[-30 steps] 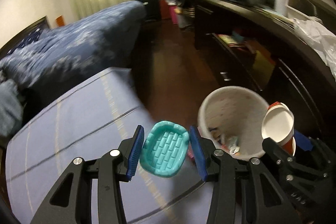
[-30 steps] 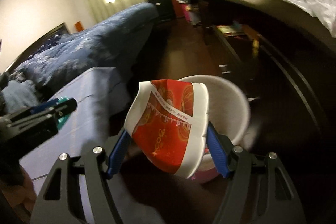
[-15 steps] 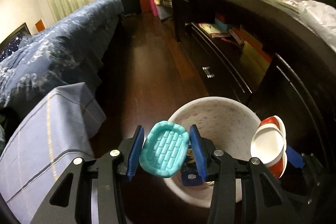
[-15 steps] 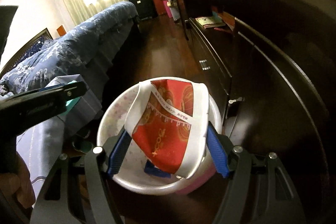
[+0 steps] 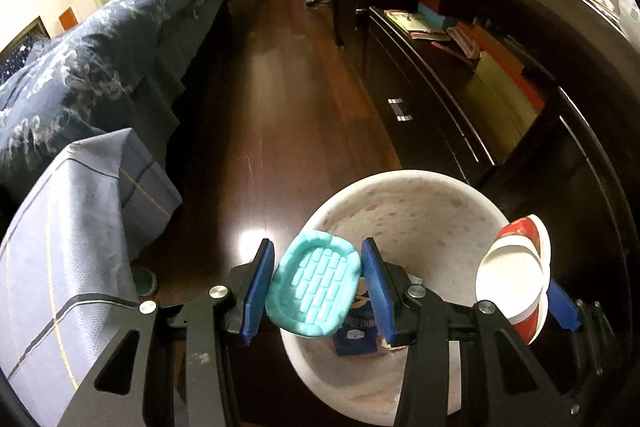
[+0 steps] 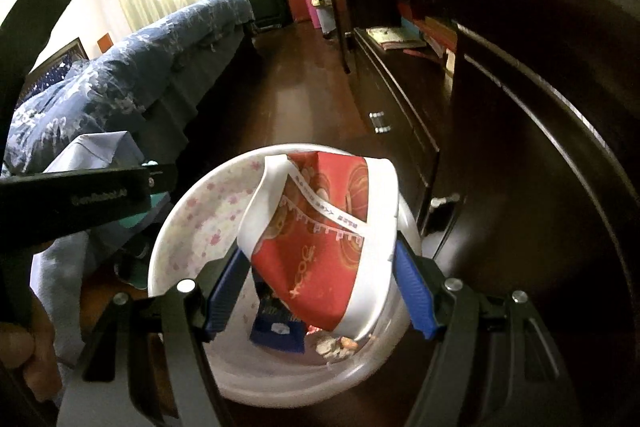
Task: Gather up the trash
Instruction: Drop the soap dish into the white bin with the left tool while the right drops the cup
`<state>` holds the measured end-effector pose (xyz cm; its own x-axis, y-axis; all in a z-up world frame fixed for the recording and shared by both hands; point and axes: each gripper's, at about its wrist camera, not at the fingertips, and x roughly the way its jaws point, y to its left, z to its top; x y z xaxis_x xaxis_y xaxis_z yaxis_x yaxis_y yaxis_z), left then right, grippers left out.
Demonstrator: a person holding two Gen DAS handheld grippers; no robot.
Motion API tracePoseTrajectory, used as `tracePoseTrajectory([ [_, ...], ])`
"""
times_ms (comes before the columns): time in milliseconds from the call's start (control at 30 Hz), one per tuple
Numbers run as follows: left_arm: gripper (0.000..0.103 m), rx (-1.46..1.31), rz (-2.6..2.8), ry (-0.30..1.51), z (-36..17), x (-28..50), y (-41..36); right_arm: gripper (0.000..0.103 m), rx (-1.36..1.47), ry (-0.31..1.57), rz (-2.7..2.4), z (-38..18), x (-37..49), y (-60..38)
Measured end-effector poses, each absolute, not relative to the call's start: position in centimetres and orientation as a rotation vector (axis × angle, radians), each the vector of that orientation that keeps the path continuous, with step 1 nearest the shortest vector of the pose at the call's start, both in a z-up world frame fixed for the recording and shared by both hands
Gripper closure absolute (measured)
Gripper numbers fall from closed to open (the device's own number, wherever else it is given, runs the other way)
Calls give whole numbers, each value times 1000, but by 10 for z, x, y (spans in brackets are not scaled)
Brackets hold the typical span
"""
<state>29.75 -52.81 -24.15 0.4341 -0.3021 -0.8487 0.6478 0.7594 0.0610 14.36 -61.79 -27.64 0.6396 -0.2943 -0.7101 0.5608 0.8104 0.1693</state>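
teal tray tilted, perhaps lengthwise upward

Pale lettering runs along the side of the left gripper, at about nine o'clock in the right wrist view; it is too blurred to spell out. The red paper cup near the centre bears a white band of small dark characters and gold marks lower down, none legible. The blue packet in the bin, at six o'clock in the left wrist view, carries a pale label, unreadable.
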Motion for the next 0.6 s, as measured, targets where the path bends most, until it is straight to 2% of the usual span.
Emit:
tracePoseTrajectory([
  [167, 54, 379, -639, 961, -237, 300, -531, 29, 364, 733, -537, -274, 148, -619],
  [200, 42, 374, -641, 961, -236, 301, -531, 26, 360, 732, -542, -274, 148, -619],
  [233, 26, 369, -643, 960, -235, 301, -531, 25, 360, 732, -544, -274, 147, -619],
  [267, 20, 363, -645, 955, -234, 300, -531, 24, 360, 732, -546, -274, 147, -620],
  [600, 9, 345, -641, 934, -221, 296, -525, 19, 347, 721, -558, -266, 140, -615],
])
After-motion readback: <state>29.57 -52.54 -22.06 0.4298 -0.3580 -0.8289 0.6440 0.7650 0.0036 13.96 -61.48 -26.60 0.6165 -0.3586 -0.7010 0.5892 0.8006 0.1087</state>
